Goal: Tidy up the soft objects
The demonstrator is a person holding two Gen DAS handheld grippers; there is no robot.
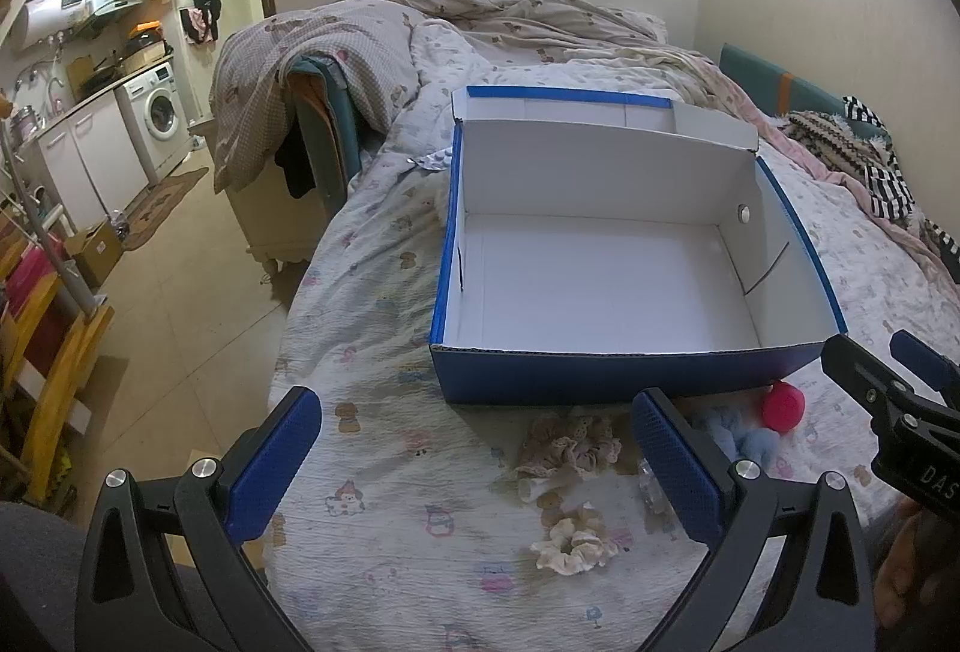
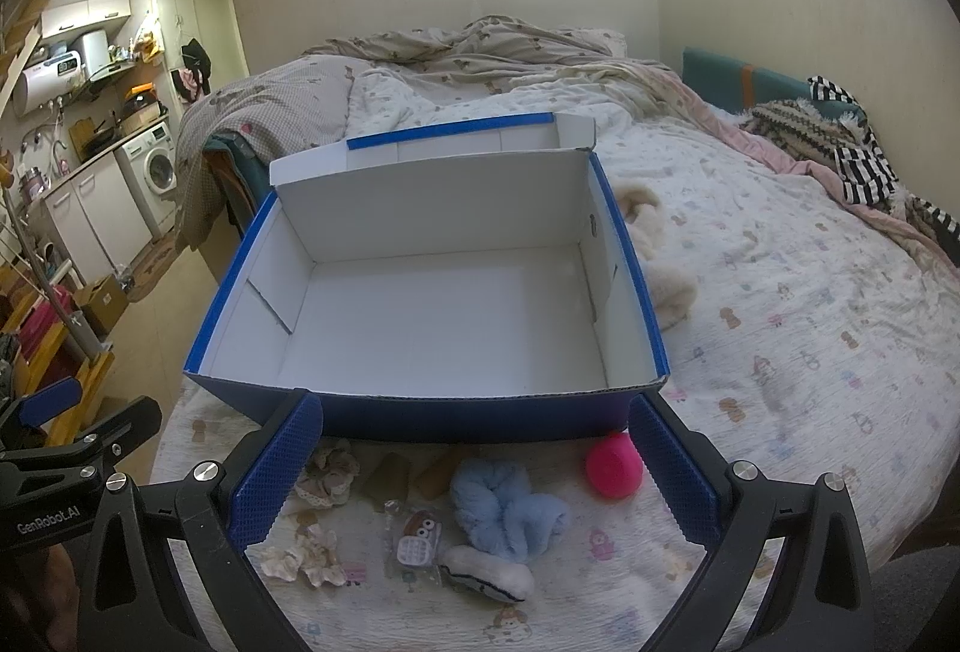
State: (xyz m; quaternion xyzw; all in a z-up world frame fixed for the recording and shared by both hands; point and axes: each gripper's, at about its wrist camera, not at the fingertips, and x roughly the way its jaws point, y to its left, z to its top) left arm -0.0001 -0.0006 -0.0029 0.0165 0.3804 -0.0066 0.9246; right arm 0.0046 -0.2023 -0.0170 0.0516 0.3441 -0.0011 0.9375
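An open blue box (image 2: 420, 412) with a white inside sits on the bed (image 2: 780, 352), nothing in it, its lid flap standing up at the far side. The soft things lie on the sheet just in front of the box's near wall. In the right wrist view the right tongs (image 2: 474, 472) are spread wide and grip nothing; between their fingers lie a pale blue fluffy piece (image 2: 510, 514) at centre, a pink ball (image 2: 613, 466) at 2 o'clock from it, close to the box, a white fluffy piece (image 2: 489, 580) at 6 o'clock, a small packet (image 2: 414, 541) at 9 o'clock, and a beige frilly scrunchie (image 2: 330, 472) and a cream scrunchie (image 2: 306, 559) further left. The left tongs (image 1: 477, 460) are also wide apart and hold nothing, hovering above the bed edge.
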